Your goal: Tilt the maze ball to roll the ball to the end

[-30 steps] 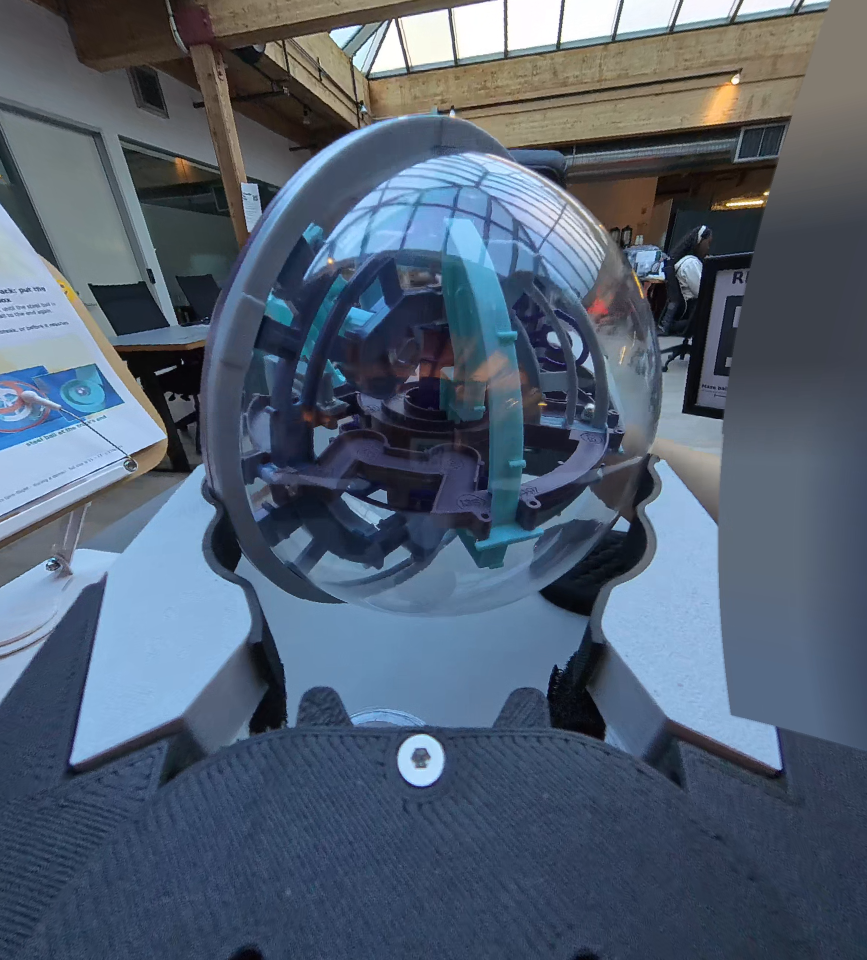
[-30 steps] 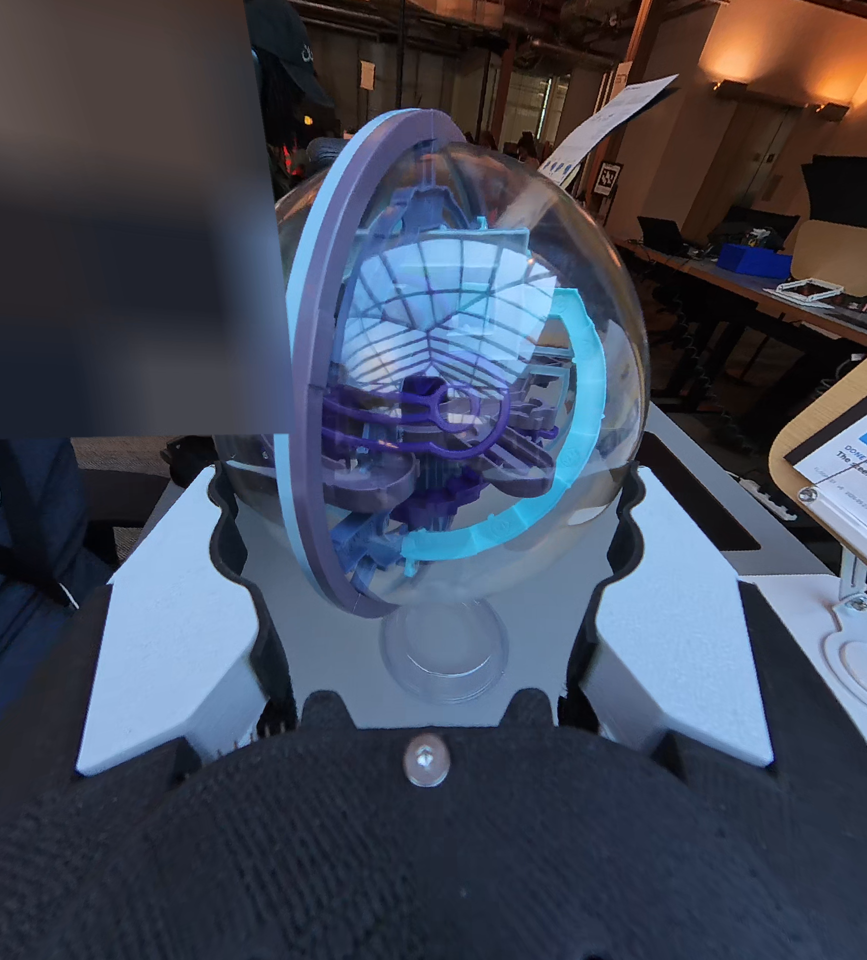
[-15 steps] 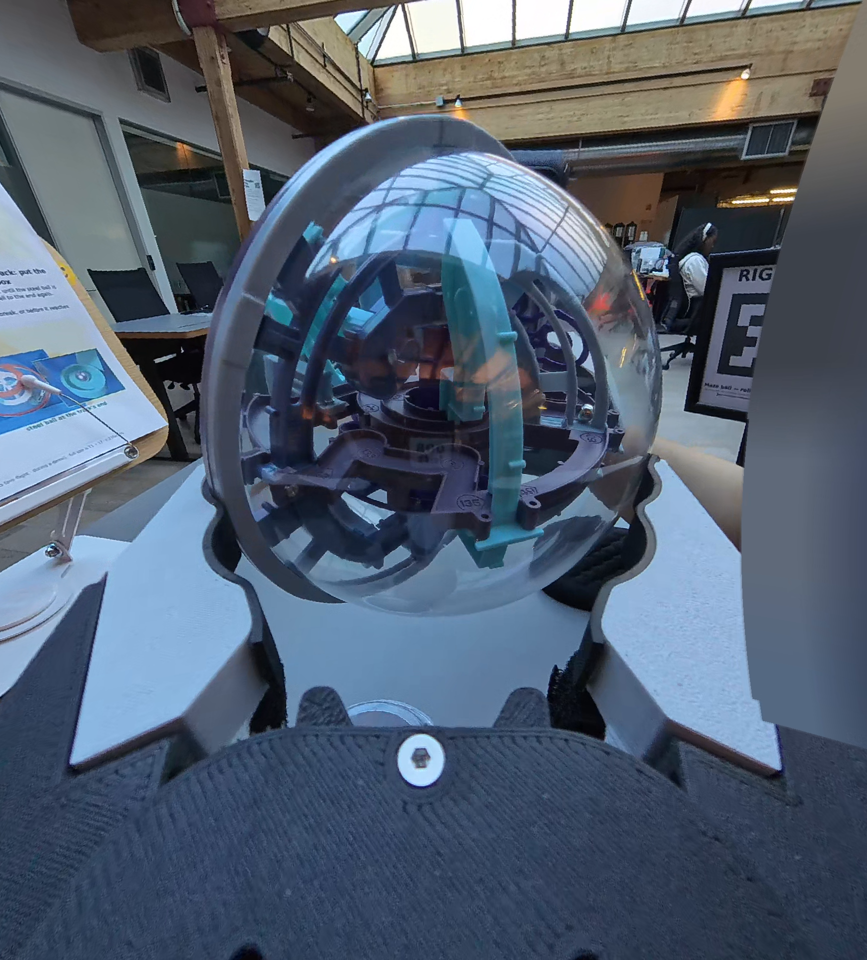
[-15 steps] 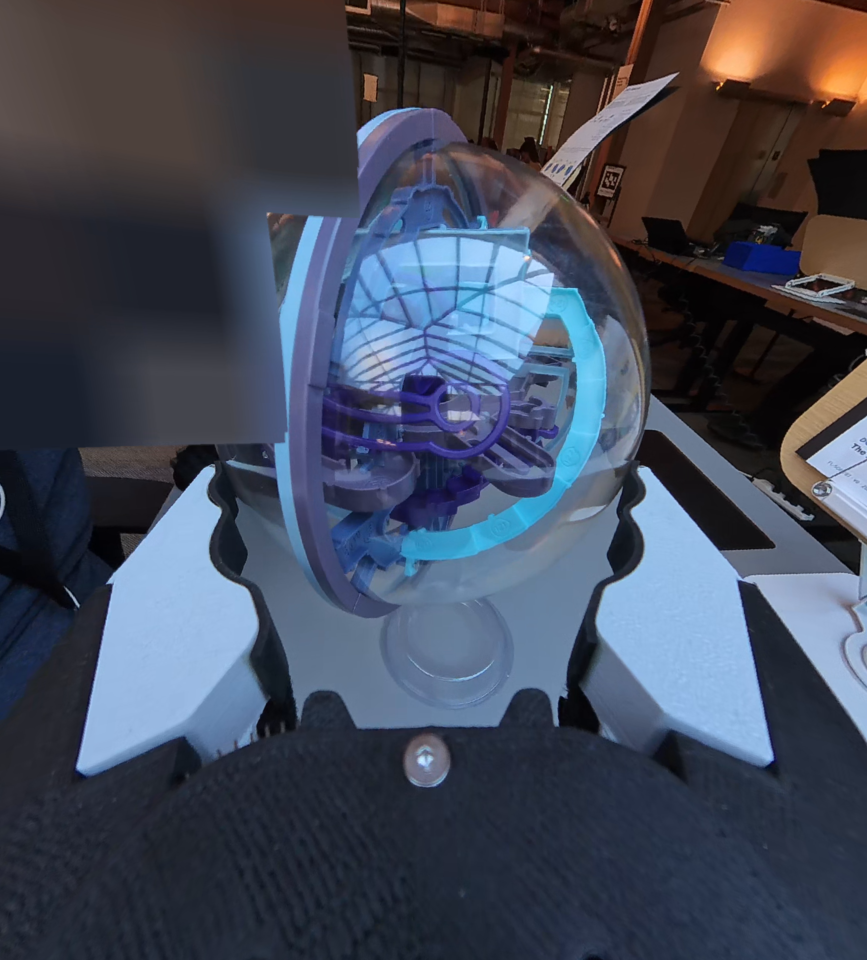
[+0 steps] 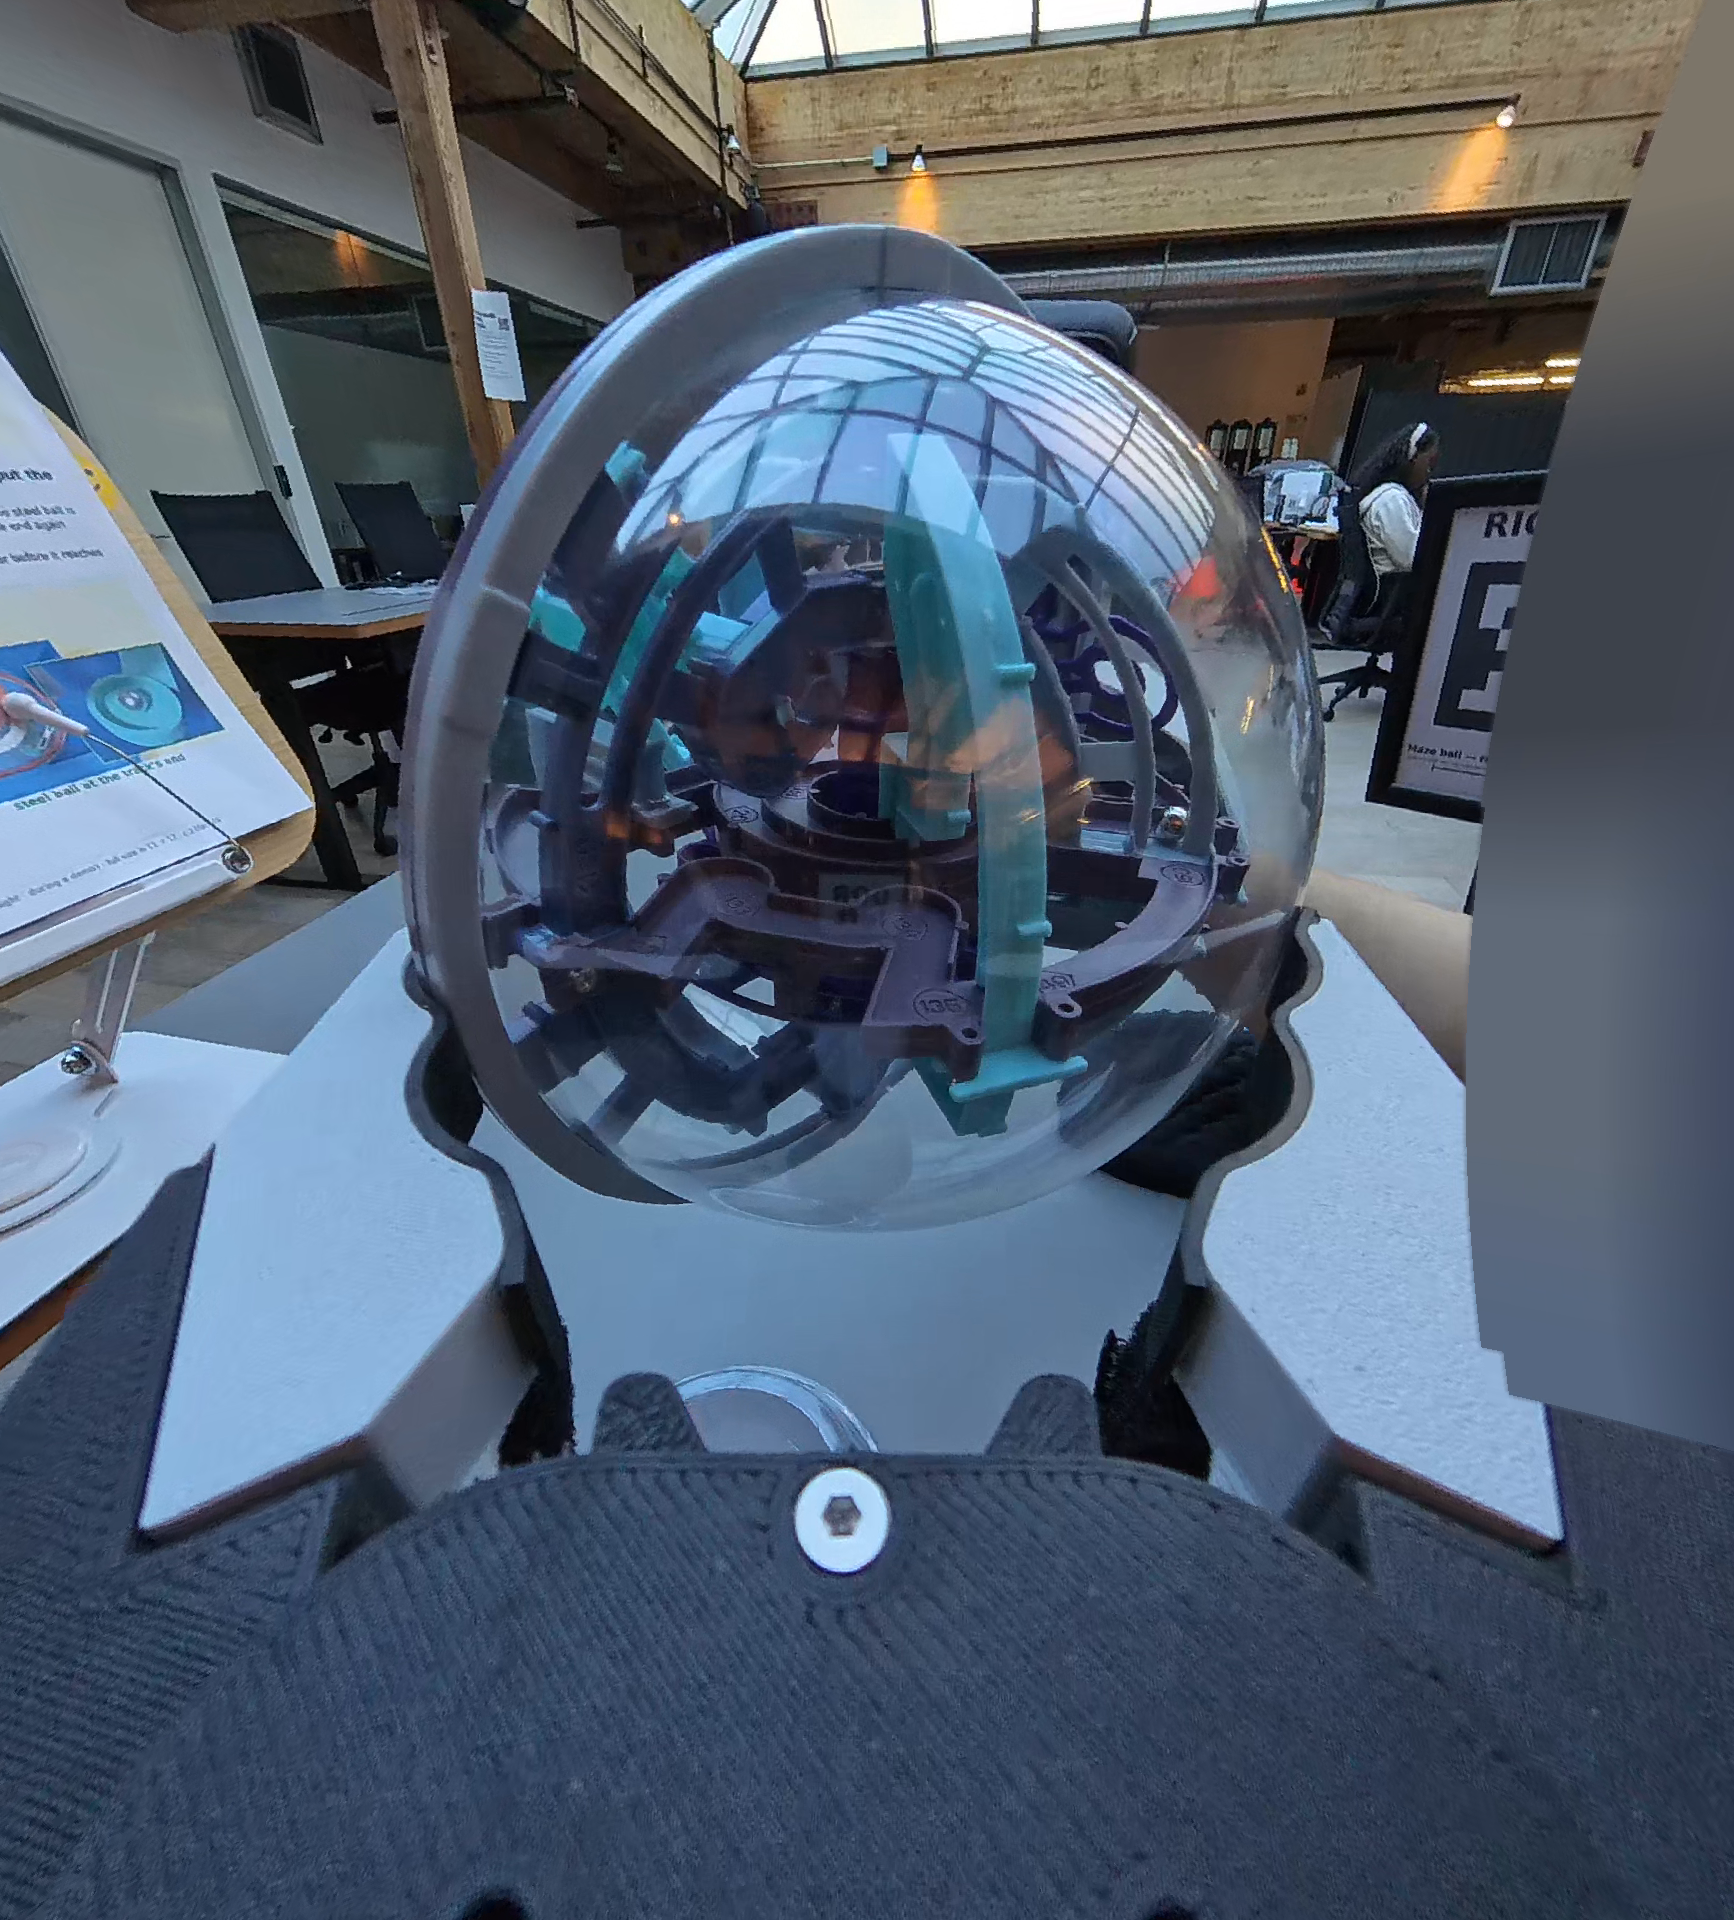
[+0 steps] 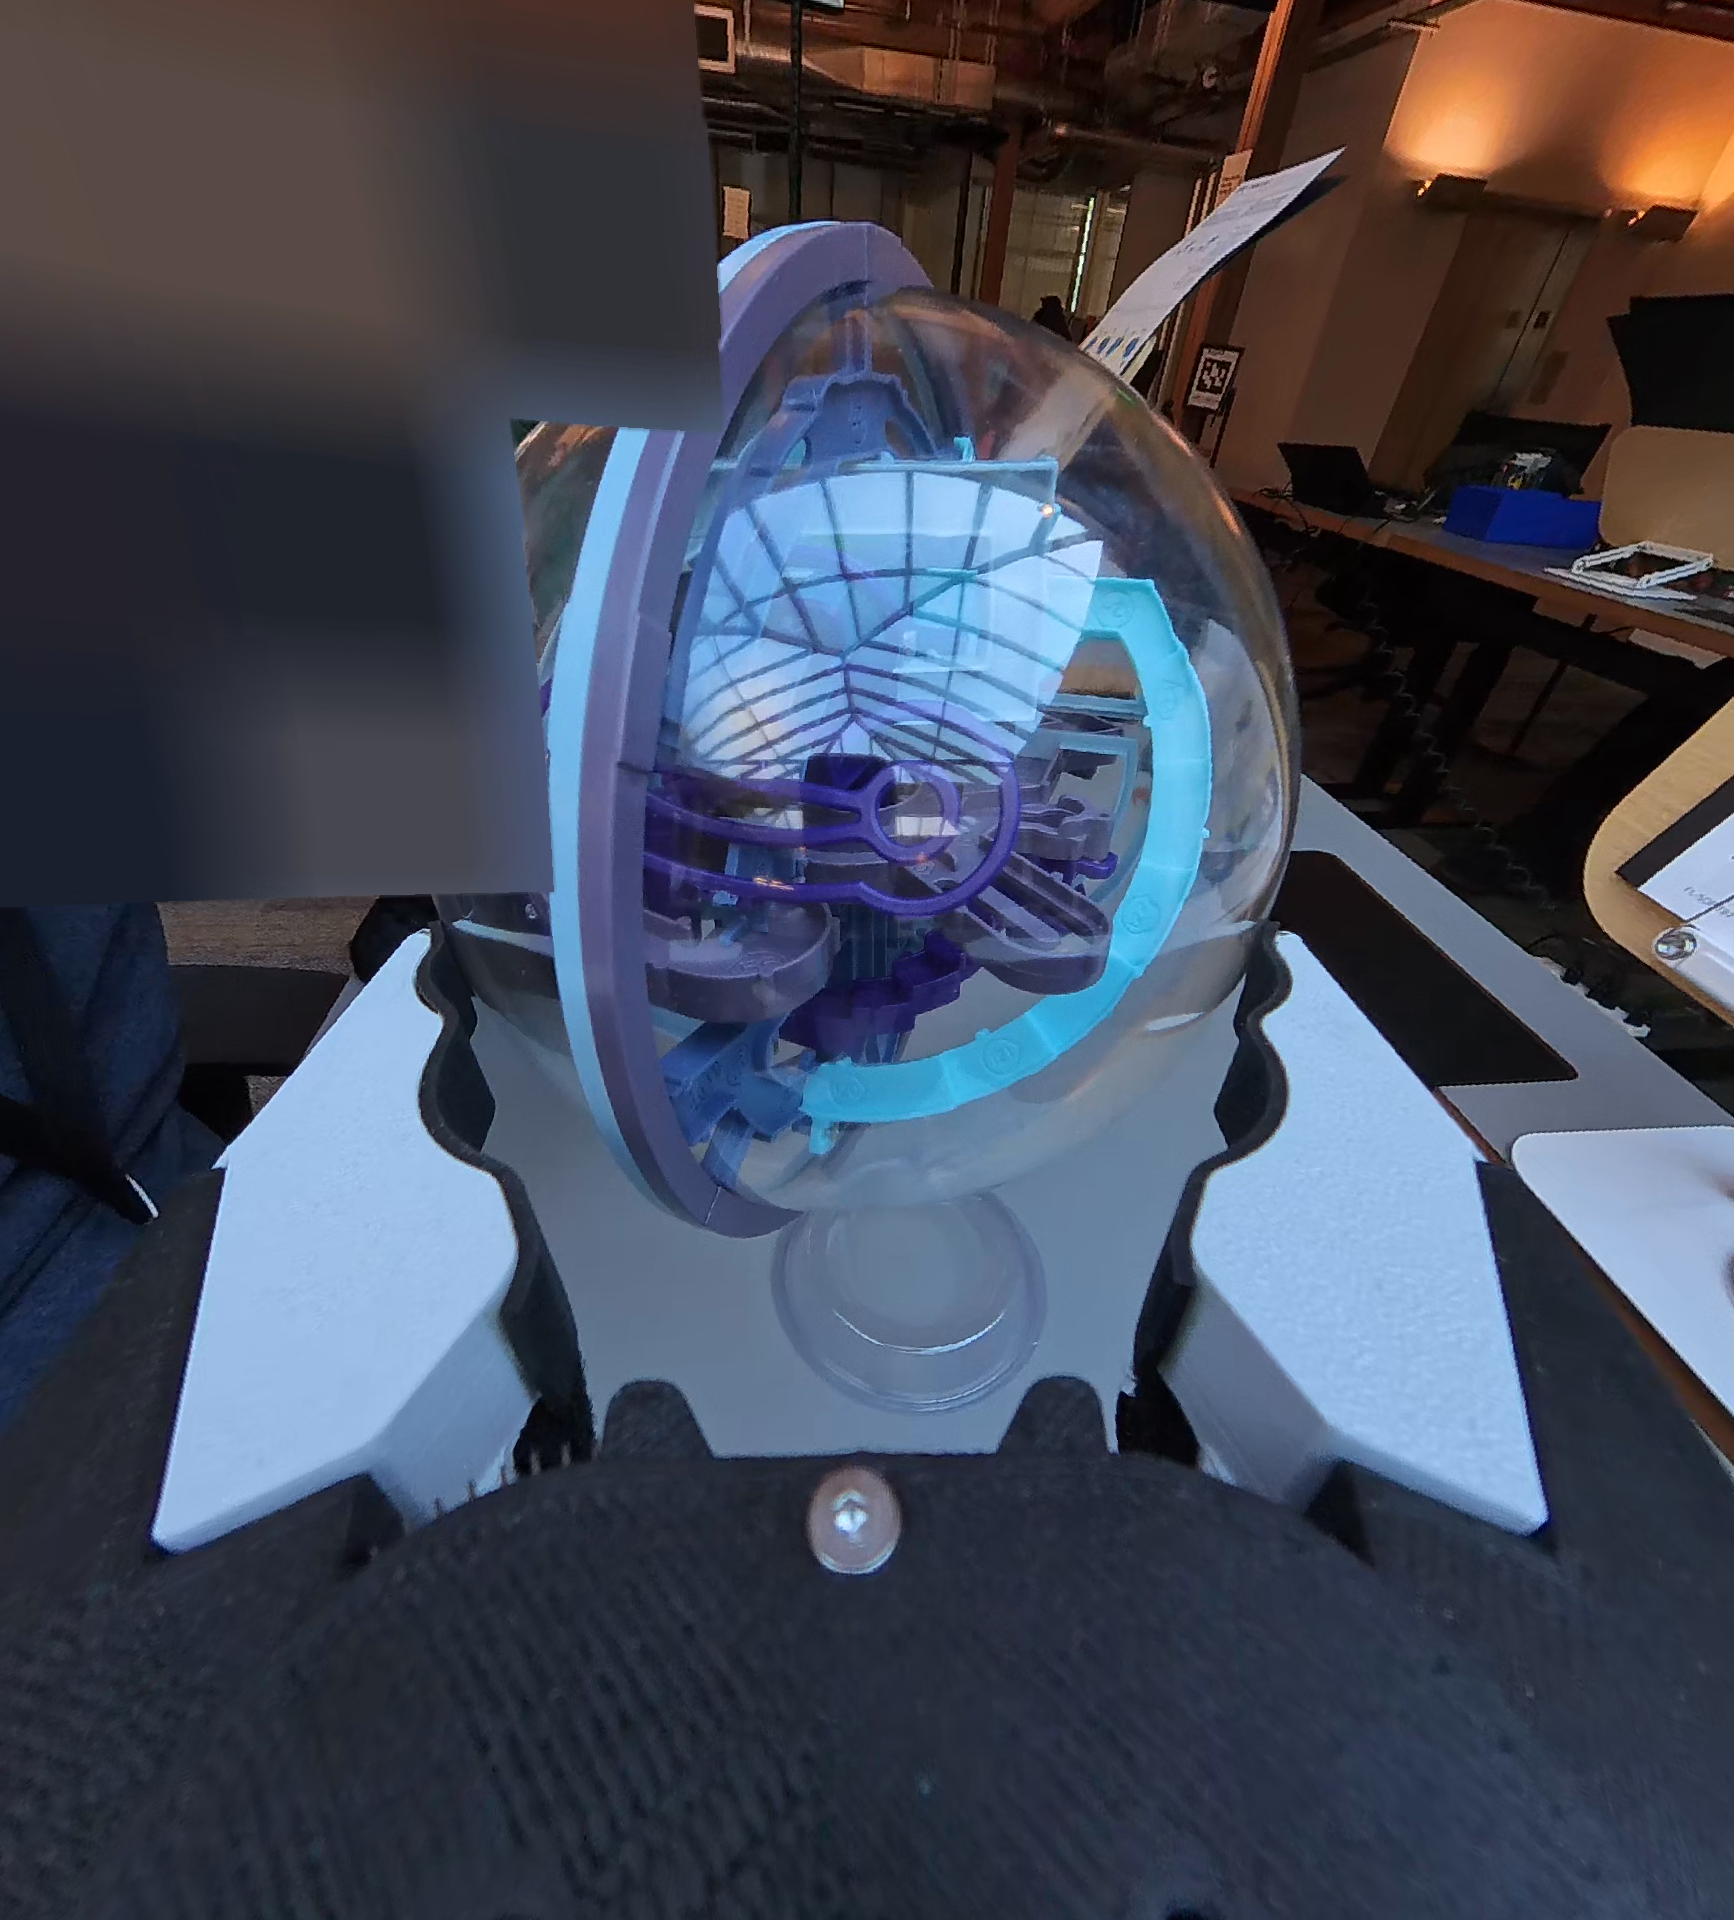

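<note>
Claws (image 5: 858,1039) (image 6: 847,1039) around maze ball (image 5: 863,707)

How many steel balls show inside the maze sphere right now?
1: a small steel ball on the dark track at the right side of the maze ball in the left wrist view. Others may be hidden.

left wrist: close, facing maze ball (image 5: 863,727) | right wrist: close, opposite side

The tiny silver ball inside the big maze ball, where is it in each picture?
Left wrist view: the tiny silver ball sits on a purple track at the right side of the maze ball, about halfway up.
Right wrist view: I cannot find it; the tracks hide it.
Shared landmark: the clear round stand on the table below the maze ball shows in both.
</note>
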Demonstrator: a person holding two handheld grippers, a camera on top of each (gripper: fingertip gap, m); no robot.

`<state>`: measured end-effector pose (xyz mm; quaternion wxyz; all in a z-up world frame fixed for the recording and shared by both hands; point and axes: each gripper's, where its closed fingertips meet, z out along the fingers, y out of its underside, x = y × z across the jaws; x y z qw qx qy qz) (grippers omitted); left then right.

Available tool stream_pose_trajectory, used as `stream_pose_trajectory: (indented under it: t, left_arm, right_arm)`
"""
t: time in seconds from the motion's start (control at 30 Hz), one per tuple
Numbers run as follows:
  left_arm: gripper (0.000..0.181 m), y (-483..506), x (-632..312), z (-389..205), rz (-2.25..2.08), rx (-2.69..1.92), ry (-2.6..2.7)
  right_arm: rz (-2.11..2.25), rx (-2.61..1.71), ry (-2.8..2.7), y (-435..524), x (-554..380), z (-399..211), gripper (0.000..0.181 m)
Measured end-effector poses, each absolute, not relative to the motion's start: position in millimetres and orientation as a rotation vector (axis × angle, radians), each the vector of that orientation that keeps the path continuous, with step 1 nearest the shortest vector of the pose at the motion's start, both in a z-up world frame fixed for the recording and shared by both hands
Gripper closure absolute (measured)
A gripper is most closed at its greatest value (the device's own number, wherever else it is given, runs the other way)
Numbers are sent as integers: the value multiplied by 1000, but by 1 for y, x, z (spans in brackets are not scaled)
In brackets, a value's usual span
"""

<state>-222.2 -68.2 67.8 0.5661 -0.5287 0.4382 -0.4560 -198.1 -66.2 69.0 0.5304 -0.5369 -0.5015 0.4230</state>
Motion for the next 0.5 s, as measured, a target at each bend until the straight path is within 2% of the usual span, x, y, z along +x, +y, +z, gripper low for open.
stream_pose_trajectory:
  t: [0.5]
  left_arm:
    - [30,-68,-235,59,-1057,-1258,999]
  right_arm:
    - [1097,-1222,-1146,-66,-211,59,37]
